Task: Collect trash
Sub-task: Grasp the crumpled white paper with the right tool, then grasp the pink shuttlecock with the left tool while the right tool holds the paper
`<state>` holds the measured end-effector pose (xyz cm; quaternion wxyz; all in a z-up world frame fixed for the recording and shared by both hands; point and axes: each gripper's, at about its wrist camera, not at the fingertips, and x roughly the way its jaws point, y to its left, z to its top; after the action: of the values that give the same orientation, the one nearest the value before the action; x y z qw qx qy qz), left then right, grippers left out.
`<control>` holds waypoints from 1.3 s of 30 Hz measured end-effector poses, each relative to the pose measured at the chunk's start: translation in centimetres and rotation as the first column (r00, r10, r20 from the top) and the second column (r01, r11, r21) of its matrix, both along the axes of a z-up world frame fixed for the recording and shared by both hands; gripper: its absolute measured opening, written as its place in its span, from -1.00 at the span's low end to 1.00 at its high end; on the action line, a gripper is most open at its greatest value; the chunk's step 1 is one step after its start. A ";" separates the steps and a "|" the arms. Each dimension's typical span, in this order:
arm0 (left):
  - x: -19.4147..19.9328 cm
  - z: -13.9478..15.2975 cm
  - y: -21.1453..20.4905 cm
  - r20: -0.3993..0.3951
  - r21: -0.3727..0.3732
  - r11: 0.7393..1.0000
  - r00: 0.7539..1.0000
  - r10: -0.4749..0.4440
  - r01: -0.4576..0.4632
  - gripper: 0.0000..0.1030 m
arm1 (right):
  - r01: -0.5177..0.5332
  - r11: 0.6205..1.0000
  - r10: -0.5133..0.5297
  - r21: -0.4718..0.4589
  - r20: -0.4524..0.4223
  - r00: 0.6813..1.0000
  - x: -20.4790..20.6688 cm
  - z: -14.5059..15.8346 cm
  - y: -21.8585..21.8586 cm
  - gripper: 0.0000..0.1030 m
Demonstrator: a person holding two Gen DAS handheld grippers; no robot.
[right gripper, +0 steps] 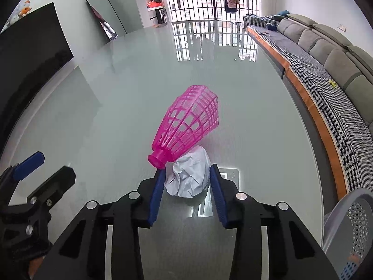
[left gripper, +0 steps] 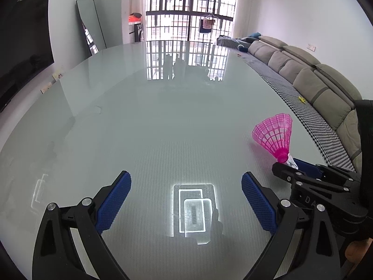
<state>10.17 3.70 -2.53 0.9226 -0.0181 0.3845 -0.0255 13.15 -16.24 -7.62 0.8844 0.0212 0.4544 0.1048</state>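
Paper ball [right gripper: 190,177], light and soft, sits pinched at its sides in my right tongs [right gripper: 187,182]; left tongs [left gripper: 184,186] spread, empty.

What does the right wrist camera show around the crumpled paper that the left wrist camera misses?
Right wrist only: the white crumpled paper ball almost whole, gripped between the right gripper's blue pads, and a grey perforated plastic basket at the lower right.
Left wrist only: its own left gripper head-on, jaws open and empty over the glass.
Both: the pink plastic shuttlecock, the glossy glass table and the grey sofa.
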 end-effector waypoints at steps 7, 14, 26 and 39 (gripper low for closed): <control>-0.7 1.1 -0.4 0.033 0.024 1.000 0.999 -0.007 0.006 0.82 | -0.020 0.997 0.024 -0.074 0.048 0.999 -3.4 2.0 -0.8 -0.27; -0.7 1.3 -2.1 0.014 0.003 0.999 0.998 -0.053 0.053 0.82 | 0.062 0.998 -0.061 -0.014 0.048 0.997 -6.7 2.6 -5.1 -0.27; 2.8 -0.9 -9.3 -0.053 0.004 0.982 0.981 -0.186 0.187 0.82 | 0.207 0.971 -0.213 0.116 0.041 0.976 -11.1 2.4 -13.4 -0.27; 5.0 -3.1 -11.9 -0.101 0.043 0.978 0.975 -0.199 0.204 0.38 | 0.249 0.952 -0.258 0.180 0.030 0.966 -12.1 1.3 -16.2 -0.27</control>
<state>15.20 -8.23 -5.63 0.8959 0.0443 0.4288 -0.1076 1.02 -32.39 -6.35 0.8970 0.1539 0.4132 0.0303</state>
